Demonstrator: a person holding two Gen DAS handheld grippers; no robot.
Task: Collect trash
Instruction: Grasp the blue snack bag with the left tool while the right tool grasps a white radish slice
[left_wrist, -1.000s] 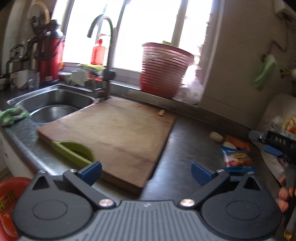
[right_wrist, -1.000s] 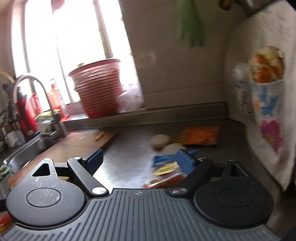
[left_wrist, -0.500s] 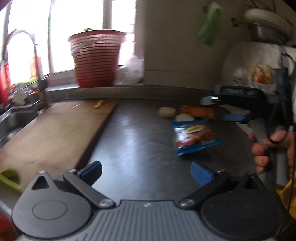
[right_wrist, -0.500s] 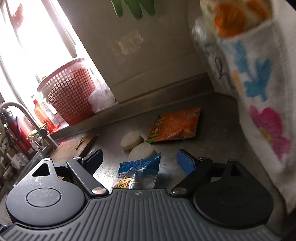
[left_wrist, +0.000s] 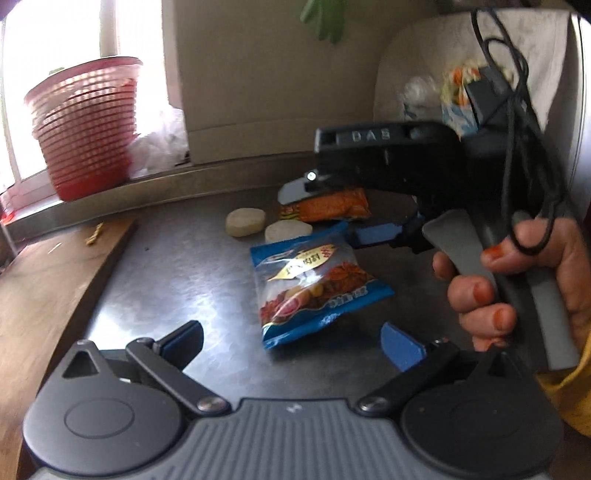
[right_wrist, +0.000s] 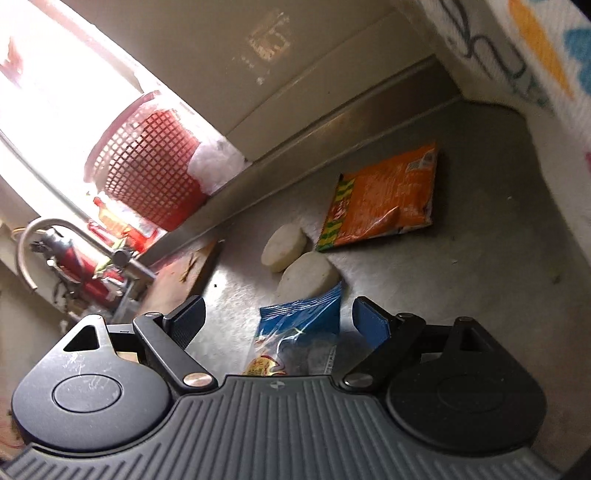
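Your right gripper (right_wrist: 279, 319) is wide over the blue packet (right_wrist: 301, 328); lower to the worktop (right_wrist: 461, 266), then pinch its crinkled edge.

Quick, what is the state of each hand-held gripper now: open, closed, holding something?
Left hand-held gripper: open, holding nothing, blue snack packet on the counter ahead of it.
Right hand-held gripper: open, holding nothing, over the same packet.

The open left gripper (left_wrist: 291, 341) is hovering over a crinkled blue plastic snack packet (left_wrist: 314, 284) lying on the steel desk (left_wrist: 177, 266); the right gripper (left_wrist: 332, 214) is reaching above it.
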